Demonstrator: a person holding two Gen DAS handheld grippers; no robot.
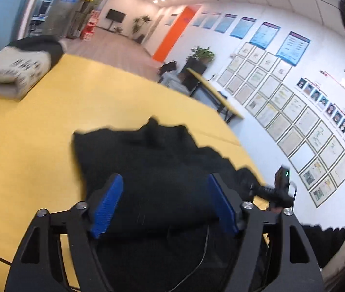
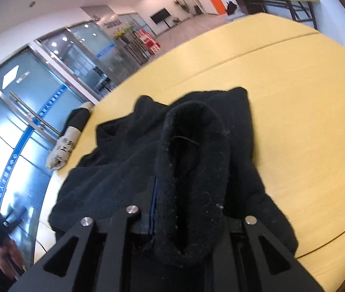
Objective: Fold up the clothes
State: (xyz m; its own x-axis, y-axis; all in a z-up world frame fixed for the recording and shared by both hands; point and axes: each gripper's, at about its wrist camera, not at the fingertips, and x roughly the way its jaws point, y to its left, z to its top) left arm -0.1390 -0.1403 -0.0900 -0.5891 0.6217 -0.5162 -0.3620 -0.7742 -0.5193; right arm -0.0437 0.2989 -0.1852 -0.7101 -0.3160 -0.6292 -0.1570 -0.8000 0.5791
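A black fleece garment (image 1: 153,168) lies crumpled on the yellow table (image 1: 38,146). My left gripper (image 1: 163,198) is open, its blue pads (image 1: 106,204) spread wide just above the near part of the garment, holding nothing. In the right wrist view the same garment (image 2: 114,170) spreads over the table (image 2: 306,121). My right gripper (image 2: 191,209) is shut on a thick rolled edge of the black garment (image 2: 194,150), which fills the gap between the fingers and hides the right pad. The right gripper also shows in the left wrist view (image 1: 274,192) at the garment's right end.
A folded cream garment with dark print (image 1: 9,73) sits on a black one at the table's far left corner; it also shows in the right wrist view (image 2: 63,150). Another table (image 1: 211,90) stands by the wall with framed papers. Glass doors (image 2: 26,112) lie beyond the table edge.
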